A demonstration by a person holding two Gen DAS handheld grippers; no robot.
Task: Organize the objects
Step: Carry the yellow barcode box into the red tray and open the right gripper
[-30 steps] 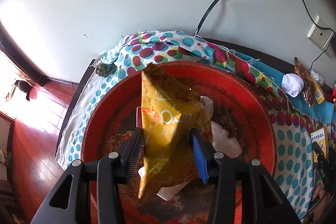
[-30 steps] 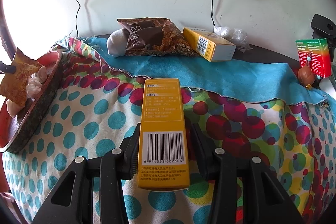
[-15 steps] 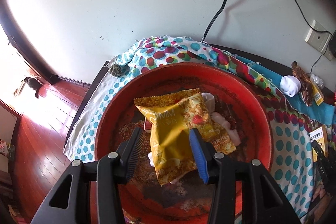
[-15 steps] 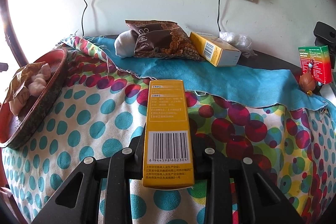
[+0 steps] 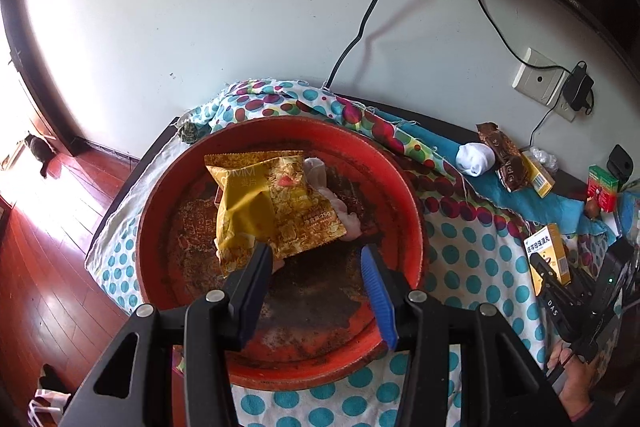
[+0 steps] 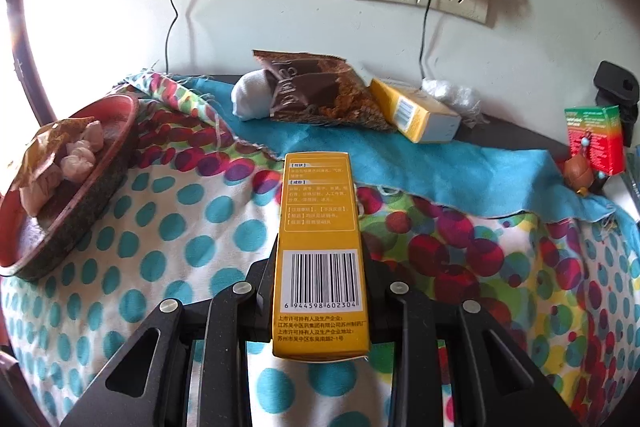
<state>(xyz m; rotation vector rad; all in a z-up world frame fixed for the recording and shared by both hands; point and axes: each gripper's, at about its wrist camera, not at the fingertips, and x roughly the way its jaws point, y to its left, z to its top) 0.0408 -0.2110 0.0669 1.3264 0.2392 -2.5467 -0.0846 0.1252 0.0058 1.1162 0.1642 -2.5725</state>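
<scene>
Dropped from the left hand-held gripper [image 5: 316, 257], snack bag [image 5: 276, 203] lies in red bowl [image 5: 404, 187] — tilted.

From my end the red bowl [image 5: 168, 227] looks like worn lacquer, scuffed dark in the middle, and its outer wall [image 6: 92, 195] reads rough and speckled. The yellow snack bag [image 5: 272, 203] is crinkly glossy foil. The yellow box [image 6: 320, 227] is smooth printed cardboard. The polka-dot cloth [image 6: 192, 227] is matt cotton, I think, with frayed edges. The floor [image 5: 48, 259] on the left is glossy wood.
</scene>
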